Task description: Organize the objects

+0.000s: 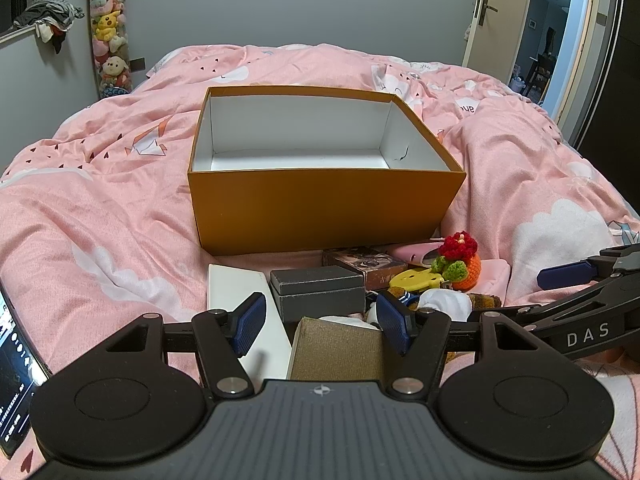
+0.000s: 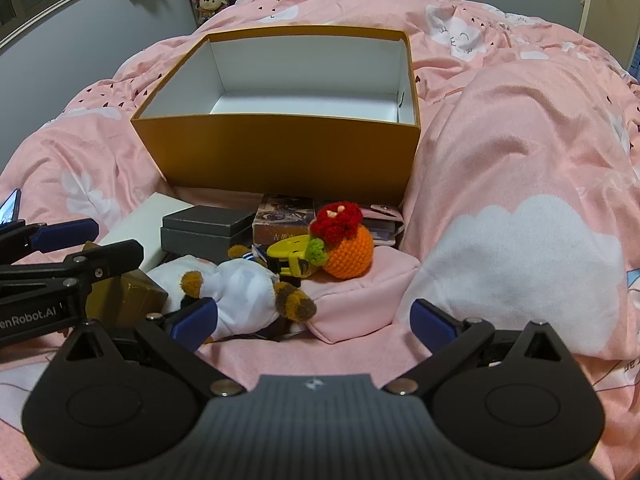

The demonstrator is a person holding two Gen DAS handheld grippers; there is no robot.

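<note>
An open orange box point(image 1: 320, 208) point(image 2: 280, 152) with a bare white inside stands on the pink bedspread. In front of it lies a pile: a dark grey box point(image 1: 320, 288) point(image 2: 208, 232), a flat white box point(image 1: 240, 292) point(image 2: 148, 220), a khaki box point(image 1: 336, 350) point(image 2: 120, 300), a white plush toy point(image 1: 444, 304) point(image 2: 240, 292), a yellow tape measure point(image 1: 416, 280) point(image 2: 288, 256), a crochet orange with a red flower point(image 1: 460, 256) point(image 2: 348, 248) and a pink pouch point(image 2: 360, 292). My left gripper point(image 1: 322, 324) is open over the khaki box. My right gripper point(image 2: 314, 320) is open just short of the pouch and plush.
A brown card box point(image 1: 364, 264) point(image 2: 284, 216) and a pink wallet point(image 1: 416, 250) point(image 2: 384, 220) lie against the orange box. A phone point(image 1: 12, 360) lies at the left. The duvet bulges high on the right point(image 2: 520, 160). A door stands open at the far right point(image 1: 540, 40).
</note>
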